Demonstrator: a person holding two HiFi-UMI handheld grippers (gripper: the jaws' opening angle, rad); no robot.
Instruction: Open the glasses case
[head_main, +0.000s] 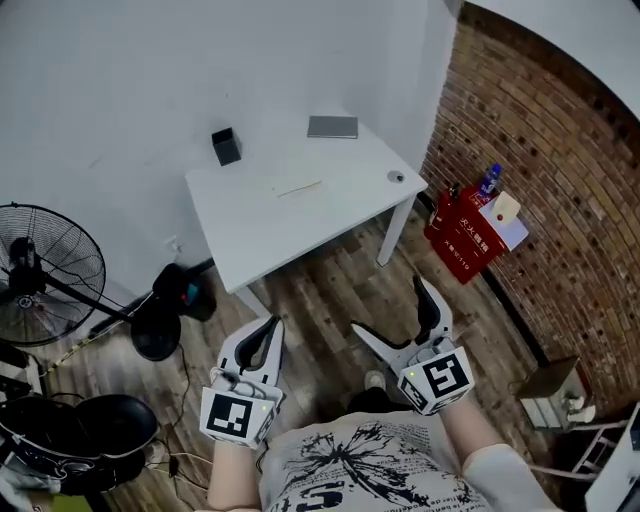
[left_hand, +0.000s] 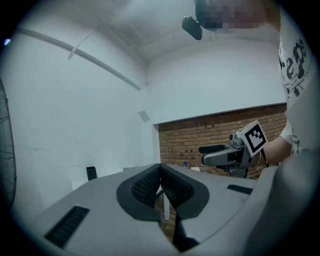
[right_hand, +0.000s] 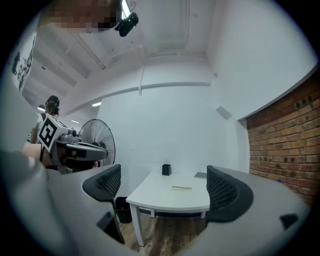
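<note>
A flat grey case lies at the far edge of the white table, well ahead of both grippers. The right gripper view shows the case small and distant. My left gripper hangs over the wood floor short of the table, its jaws shut with nothing between them; in the left gripper view the left gripper's ribbed pads meet. My right gripper is beside it, jaws spread wide and empty. In the right gripper view the right gripper frames the table between its pads.
On the table stand a black box, a thin stick and a small round thing. A floor fan stands left, a red extinguisher box against the brick wall right. Black gear and cables lie lower left.
</note>
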